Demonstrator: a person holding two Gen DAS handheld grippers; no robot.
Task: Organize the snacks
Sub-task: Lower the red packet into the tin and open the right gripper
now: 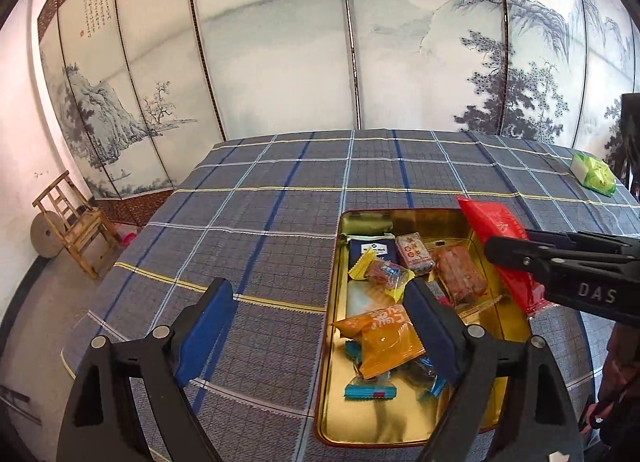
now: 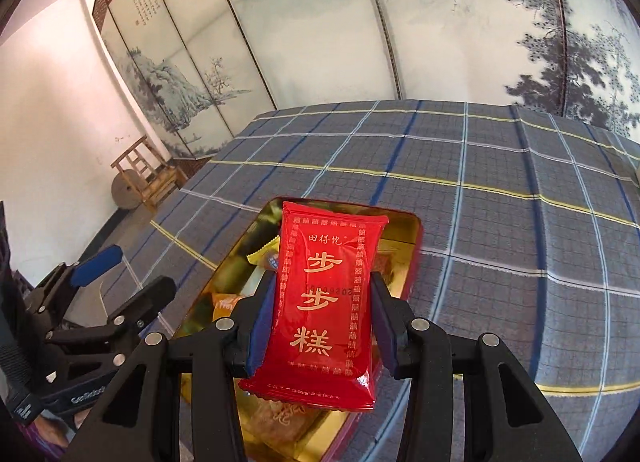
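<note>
A gold tin tray (image 1: 404, 218) on the plaid tablecloth holds several wrapped snacks, among them an orange packet (image 1: 384, 338) and a brown bar (image 1: 460, 272). My right gripper (image 2: 322, 318) is shut on a red snack packet (image 2: 328, 282) with gold characters and holds it above the tray (image 2: 404, 222). In the left wrist view the red packet (image 1: 496, 238) hangs over the tray's right side. My left gripper (image 1: 320, 326) is open and empty, low over the tray's left rim. It also shows in the right wrist view (image 2: 120, 274).
A green snack packet (image 1: 594, 174) lies at the table's far right corner. A wooden chair (image 1: 74, 222) and a round stone stand on the floor to the left. A painted folding screen (image 1: 280, 62) stands behind the table.
</note>
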